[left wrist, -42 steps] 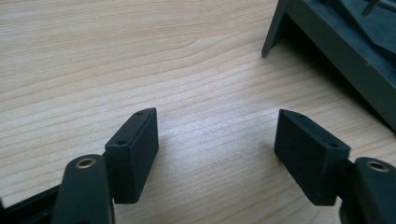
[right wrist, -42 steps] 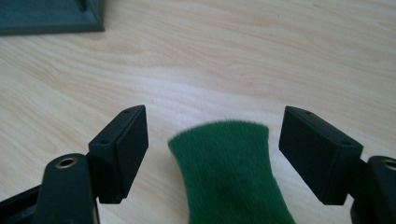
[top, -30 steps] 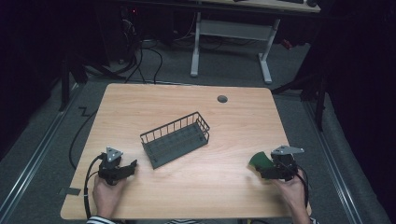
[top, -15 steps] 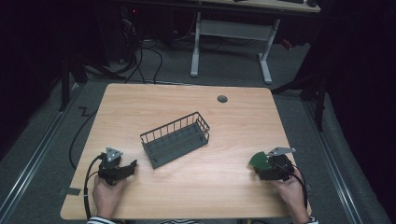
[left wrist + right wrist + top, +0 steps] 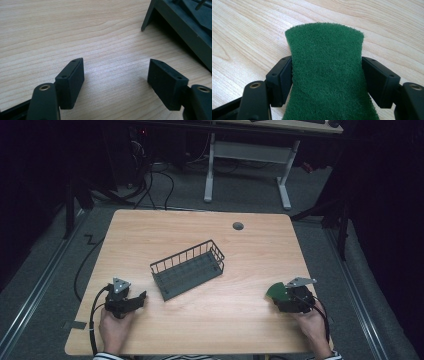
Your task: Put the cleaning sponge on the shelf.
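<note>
From the high view, a light wooden table (image 5: 200,235) carries a dark wire basket (image 5: 187,269) set at a slant near its middle, long side running from lower left to upper right. A small round grommet hole (image 5: 238,226) sits near the table's far edge. At the near left, a hand (image 5: 114,330) holds the left gripper (image 5: 140,298), which rests low over the table just beside the basket's near left corner and apart from it, a black cable (image 5: 92,320) looping from it. At the near right, the other hand (image 5: 312,325) holds the right gripper (image 5: 276,296), with a green scouring pad (image 5: 275,291) at its tip, well apart from the basket.

In the left gripper view, the left gripper (image 5: 116,75) has its jaws spread wide with only bare wood grain between them. The corner and dark side wall of the basket (image 5: 185,27) stand at the upper right, beyond the jaws.

In the right gripper view, the right gripper (image 5: 327,75) has the green scouring pad (image 5: 327,75) between its jaws. The jaws have just been closing, and both inner faces now lie against the pad's side edges; the pad narrows a little where they meet it and flares wider beyond them. The pad reaches forward over the table (image 5: 249,30), its far edge slightly arched.
</note>
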`<control>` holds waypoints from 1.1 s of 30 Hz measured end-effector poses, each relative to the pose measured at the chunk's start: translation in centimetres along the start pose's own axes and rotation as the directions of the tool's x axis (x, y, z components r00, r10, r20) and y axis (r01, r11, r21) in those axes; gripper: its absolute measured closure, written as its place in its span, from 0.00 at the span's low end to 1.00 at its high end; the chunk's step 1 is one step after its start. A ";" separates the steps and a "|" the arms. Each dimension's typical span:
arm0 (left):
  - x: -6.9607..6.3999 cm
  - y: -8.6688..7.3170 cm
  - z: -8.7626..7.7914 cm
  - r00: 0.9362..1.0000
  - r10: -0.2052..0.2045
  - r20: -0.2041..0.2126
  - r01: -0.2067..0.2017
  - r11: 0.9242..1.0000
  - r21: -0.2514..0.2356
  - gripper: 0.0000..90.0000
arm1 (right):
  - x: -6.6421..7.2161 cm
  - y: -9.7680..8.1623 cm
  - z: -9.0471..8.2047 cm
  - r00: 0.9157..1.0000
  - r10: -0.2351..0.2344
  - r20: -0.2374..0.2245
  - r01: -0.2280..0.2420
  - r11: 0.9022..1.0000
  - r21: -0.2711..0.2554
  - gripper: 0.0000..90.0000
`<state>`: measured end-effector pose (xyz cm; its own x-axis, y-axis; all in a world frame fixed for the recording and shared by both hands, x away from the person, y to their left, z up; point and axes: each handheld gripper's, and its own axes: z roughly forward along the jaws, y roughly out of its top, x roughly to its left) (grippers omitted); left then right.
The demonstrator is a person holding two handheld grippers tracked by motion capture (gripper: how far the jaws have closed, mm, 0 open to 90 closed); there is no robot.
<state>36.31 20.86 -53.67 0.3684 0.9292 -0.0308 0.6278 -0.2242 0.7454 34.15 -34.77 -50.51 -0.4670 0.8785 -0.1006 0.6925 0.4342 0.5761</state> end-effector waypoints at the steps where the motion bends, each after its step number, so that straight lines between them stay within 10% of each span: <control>1: 0.0 0.0 0.0 1.000 0.000 0.000 0.000 1.000 0.000 0.33 | 0.0 0.0 0.0 1.000 0.000 0.000 0.000 1.000 0.000 0.33; 15: 0.0 0.0 0.0 1.000 0.004 -0.003 -0.004 1.000 0.003 0.33 | 0.0 0.9 -1.0 0.998 0.038 -0.049 -0.041 0.997 -0.059 0.34; 33: -0.1 0.0 0.0 1.000 0.010 -0.008 -0.010 1.000 0.004 0.33 | 1.9 6.5 -2.5 0.995 0.019 -0.099 -0.034 0.989 -0.147 0.34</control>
<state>36.30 20.71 -53.68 0.3696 0.9290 -0.0179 0.6266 -0.2350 0.7431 36.43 -30.78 -44.94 -0.5058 0.8626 -0.0082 0.6198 0.3701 0.6920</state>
